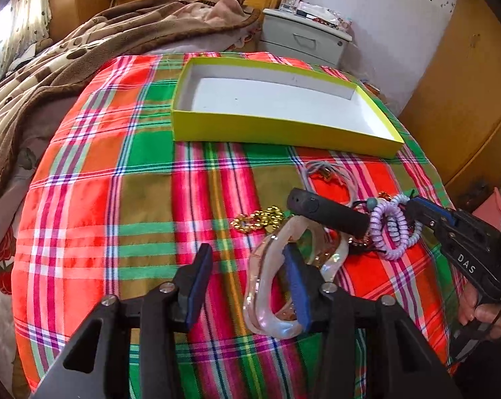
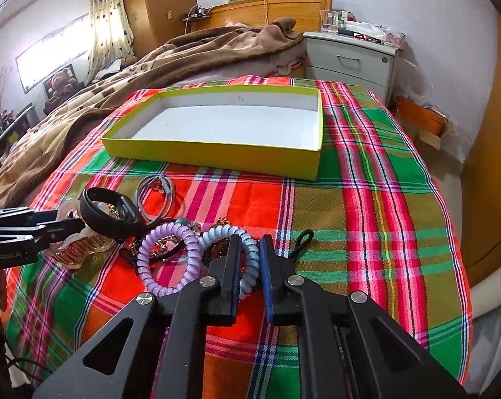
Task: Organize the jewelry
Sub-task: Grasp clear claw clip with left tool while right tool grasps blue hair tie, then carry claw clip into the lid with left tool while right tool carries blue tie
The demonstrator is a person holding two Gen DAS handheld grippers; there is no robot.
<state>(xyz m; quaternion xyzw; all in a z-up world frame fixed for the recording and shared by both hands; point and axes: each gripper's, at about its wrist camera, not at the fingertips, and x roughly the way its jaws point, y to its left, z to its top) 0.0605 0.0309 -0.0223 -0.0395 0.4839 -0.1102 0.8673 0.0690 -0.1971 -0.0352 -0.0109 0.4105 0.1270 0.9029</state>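
Jewelry pile point(image 2: 170, 242) — beside right hand-held gripper point(image 2: 250, 266), jaws apart

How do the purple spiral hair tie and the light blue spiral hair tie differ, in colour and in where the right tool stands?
The purple spiral hair tie is lilac; the light blue spiral hair tie is pale blue. The purple one lies clear to the left of the right tool, while the blue one has part of its loop between that tool's open fingers. The blue one is partly hidden by a finger; the purple one shows almost whole. Both are coiled rings lying on the plaid cloth.
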